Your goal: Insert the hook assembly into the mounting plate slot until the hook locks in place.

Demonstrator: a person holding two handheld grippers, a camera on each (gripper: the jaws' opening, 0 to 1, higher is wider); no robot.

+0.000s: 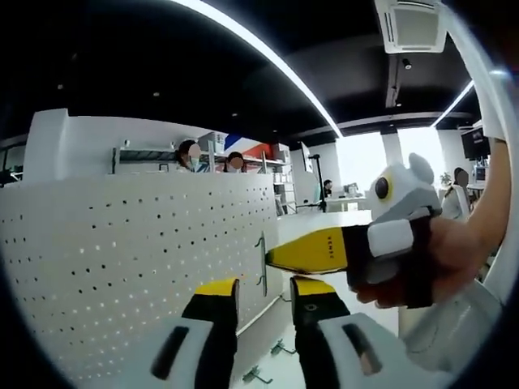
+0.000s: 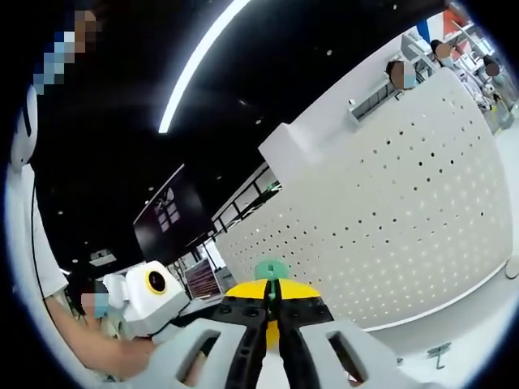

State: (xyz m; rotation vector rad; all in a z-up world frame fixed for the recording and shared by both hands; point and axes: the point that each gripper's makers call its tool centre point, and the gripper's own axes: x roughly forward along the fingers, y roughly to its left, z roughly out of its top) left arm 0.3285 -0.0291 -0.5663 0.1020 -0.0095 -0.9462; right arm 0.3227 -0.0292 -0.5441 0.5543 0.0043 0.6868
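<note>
The white pegboard plate stands upright on the left of the left gripper view, and in the right gripper view the pegboard plate spreads across the right. A thin metal hook sits against its right edge. My right gripper, held in a hand, comes in from the right with its yellow tips pinched together at that hook. In its own view the right gripper is shut, and a small green piece shows just past the tips. My left gripper stands open below the hook, holding nothing.
Loose metal hooks lie on the white table by the plate's foot, and one such hook shows in the right gripper view. Shelves and seated people are behind the plate. A person's hand grips the right gripper.
</note>
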